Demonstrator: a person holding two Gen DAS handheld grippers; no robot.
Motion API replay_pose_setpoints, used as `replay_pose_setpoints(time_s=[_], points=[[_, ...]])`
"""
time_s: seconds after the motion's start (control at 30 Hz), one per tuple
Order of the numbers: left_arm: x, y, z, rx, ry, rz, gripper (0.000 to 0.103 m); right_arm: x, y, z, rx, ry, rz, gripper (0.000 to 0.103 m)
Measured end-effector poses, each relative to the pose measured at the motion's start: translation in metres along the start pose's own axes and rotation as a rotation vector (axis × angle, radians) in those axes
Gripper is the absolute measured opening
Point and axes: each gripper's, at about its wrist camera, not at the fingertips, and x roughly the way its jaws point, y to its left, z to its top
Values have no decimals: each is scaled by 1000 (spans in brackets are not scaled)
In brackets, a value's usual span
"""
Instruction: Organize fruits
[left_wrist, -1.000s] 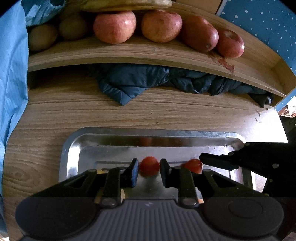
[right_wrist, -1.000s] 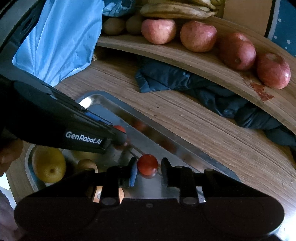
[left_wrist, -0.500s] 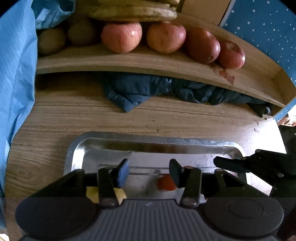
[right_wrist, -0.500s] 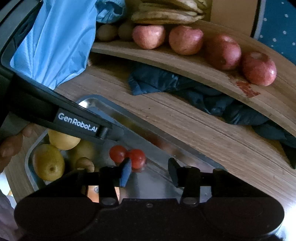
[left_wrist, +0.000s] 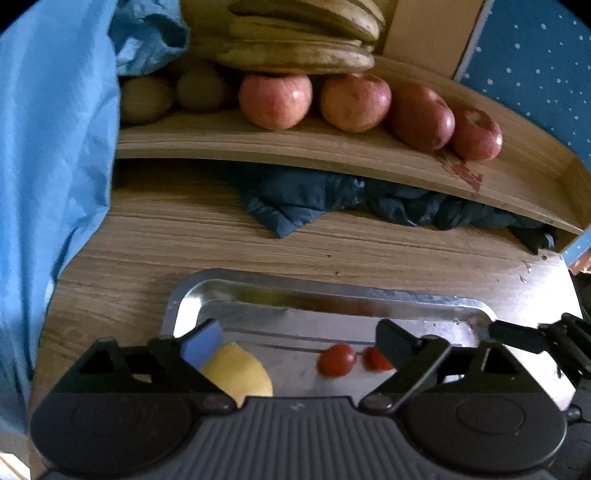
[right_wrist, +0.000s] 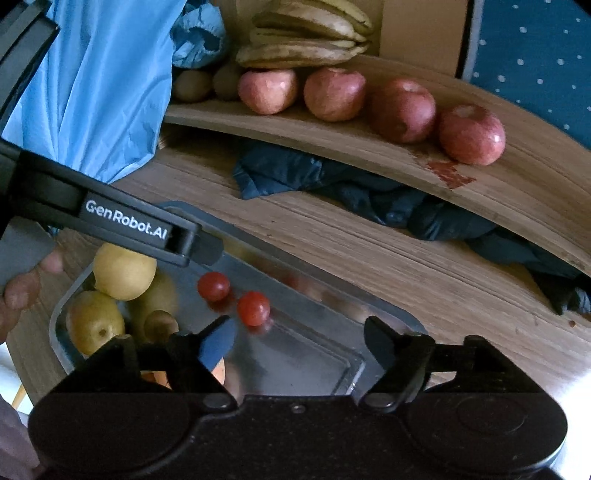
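Two cherry tomatoes (right_wrist: 213, 286) (right_wrist: 253, 308) lie just apart on the floor of the metal tray (right_wrist: 332, 356), with yellow pears (right_wrist: 123, 271) grouped at its far-left end. Left gripper (left_wrist: 299, 345) hangs above the tray, jaws spread wide, holding nothing. Right gripper (right_wrist: 301, 341) likewise wide and empty. Four apples (left_wrist: 275, 99) sit on the wooden shelf (left_wrist: 332, 147) behind.

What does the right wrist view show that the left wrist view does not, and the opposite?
Only the right wrist view shows several yellow pears in the tray's left end, something orange by the blue pad, and the person's fingers. Only the left wrist view shows the right gripper's tip coming from the side. Both show the metal tray, two cherry tomatoes, four apples, bananas and the dark cloth.
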Motion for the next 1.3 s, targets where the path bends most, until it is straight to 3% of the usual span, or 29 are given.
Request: replay_pose_setpoints(time_s=[0.3, 0.67, 1.3], points=[[-16, 3, -8, -53, -25, 32, 103, -21, -11, -9, 87, -29, -26, 102], [-31, 0, -27, -75, -41, 82, 103, -42, -26, -23, 175, -48, -64, 102], [-59, 10, -45, -47, -90, 149, 103, -63, -12, -30, 152, -113, -58, 102]])
